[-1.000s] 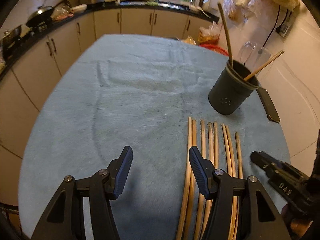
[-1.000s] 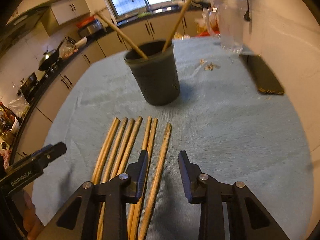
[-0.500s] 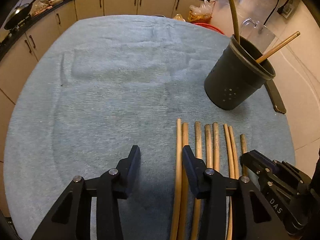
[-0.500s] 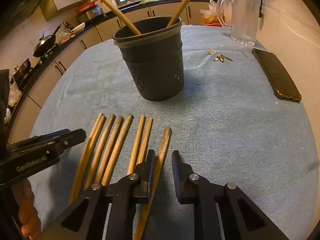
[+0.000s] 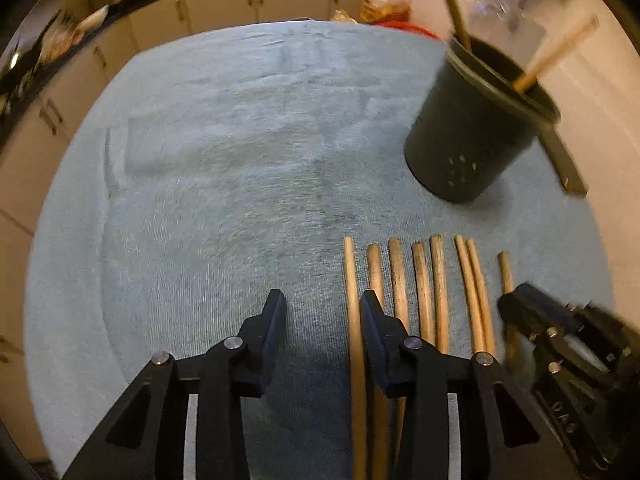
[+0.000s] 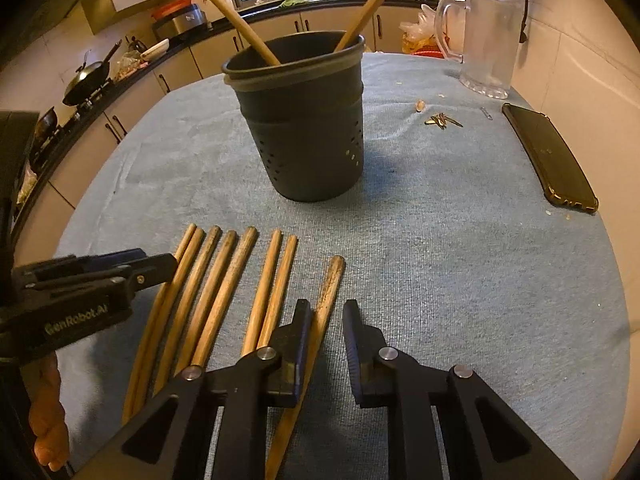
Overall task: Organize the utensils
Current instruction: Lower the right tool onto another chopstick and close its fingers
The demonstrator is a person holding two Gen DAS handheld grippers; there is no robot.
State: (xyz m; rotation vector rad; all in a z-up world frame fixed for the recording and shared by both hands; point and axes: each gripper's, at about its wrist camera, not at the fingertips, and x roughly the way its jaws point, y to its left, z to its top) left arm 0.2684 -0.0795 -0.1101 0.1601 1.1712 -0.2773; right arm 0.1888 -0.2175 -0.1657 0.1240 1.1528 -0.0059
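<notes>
Several wooden chopsticks (image 6: 224, 276) lie side by side on a blue-grey cloth; they also show in the left wrist view (image 5: 420, 280). A dark perforated holder (image 6: 304, 128) stands beyond them with two chopsticks leaning in it, and it shows at upper right in the left wrist view (image 5: 476, 124). My left gripper (image 5: 322, 312) is open, low over the cloth, with the leftmost chopstick (image 5: 352, 300) just inside its right finger. My right gripper (image 6: 326, 328) is open and narrow, straddling the rightmost chopstick (image 6: 330, 288).
A black phone (image 6: 548, 156) lies at the right edge of the table. A glass jug (image 6: 484, 44) stands at the back right. Small scraps (image 6: 440, 120) lie behind the holder. Kitchen counters and cabinets curve around the back and left.
Both grippers have moved down and forward over the chopstick row. The left jaws have narrowed around the leftmost chopstick; the right jaws have narrowed around the rightmost one.
</notes>
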